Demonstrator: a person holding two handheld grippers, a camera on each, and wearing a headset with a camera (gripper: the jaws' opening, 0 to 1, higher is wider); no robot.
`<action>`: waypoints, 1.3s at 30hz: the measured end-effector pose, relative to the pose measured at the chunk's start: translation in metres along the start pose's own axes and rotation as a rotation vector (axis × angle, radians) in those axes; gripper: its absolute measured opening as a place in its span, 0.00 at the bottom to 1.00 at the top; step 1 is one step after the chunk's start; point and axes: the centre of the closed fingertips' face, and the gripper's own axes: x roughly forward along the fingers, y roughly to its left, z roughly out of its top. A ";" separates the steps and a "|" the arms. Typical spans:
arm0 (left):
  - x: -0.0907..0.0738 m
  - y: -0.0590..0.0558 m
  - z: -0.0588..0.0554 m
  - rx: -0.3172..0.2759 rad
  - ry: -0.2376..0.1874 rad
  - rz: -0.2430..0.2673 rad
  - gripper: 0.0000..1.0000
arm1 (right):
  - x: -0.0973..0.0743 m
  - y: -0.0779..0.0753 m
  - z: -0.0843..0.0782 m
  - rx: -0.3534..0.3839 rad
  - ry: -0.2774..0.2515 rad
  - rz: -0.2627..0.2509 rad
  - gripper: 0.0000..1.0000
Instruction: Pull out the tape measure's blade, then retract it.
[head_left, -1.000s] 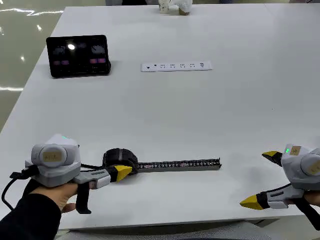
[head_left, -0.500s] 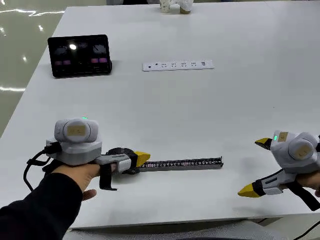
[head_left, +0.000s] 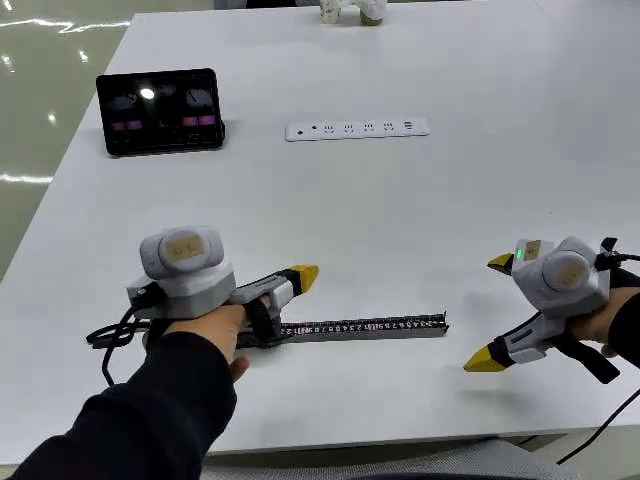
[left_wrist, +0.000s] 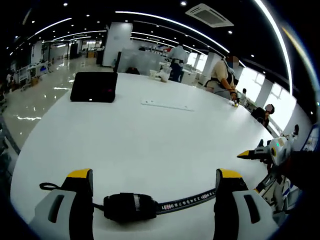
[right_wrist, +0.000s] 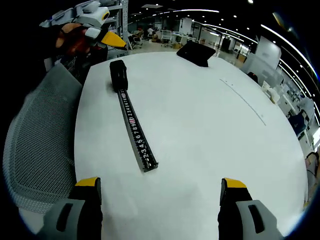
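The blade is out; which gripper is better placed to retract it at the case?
Probably left: the left gripper hangs open over the black tape measure case, jaws either side of it. The right gripper, open, sits off beyond the tip of the numbered steel blade.

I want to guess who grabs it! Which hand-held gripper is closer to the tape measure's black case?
Left. The left hand-held gripper hovers just over the case, jaws open; the right hand-held gripper is apart, beyond the blade's far end.

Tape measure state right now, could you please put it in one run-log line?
tape measure: on table, blade out flat | left gripper: open, astride it, not gripping | right gripper: open, apart from blade tip
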 end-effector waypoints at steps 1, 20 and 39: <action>0.003 -0.002 0.000 0.009 -0.011 0.000 0.99 | 0.002 -0.001 0.003 -0.014 0.000 0.006 0.99; 0.017 0.019 -0.008 0.070 -0.133 0.145 0.99 | 0.025 -0.006 0.025 -0.121 0.009 0.080 0.99; 0.036 0.026 -0.049 0.155 -0.123 0.114 0.99 | 0.048 -0.003 0.020 -0.205 0.056 0.148 0.88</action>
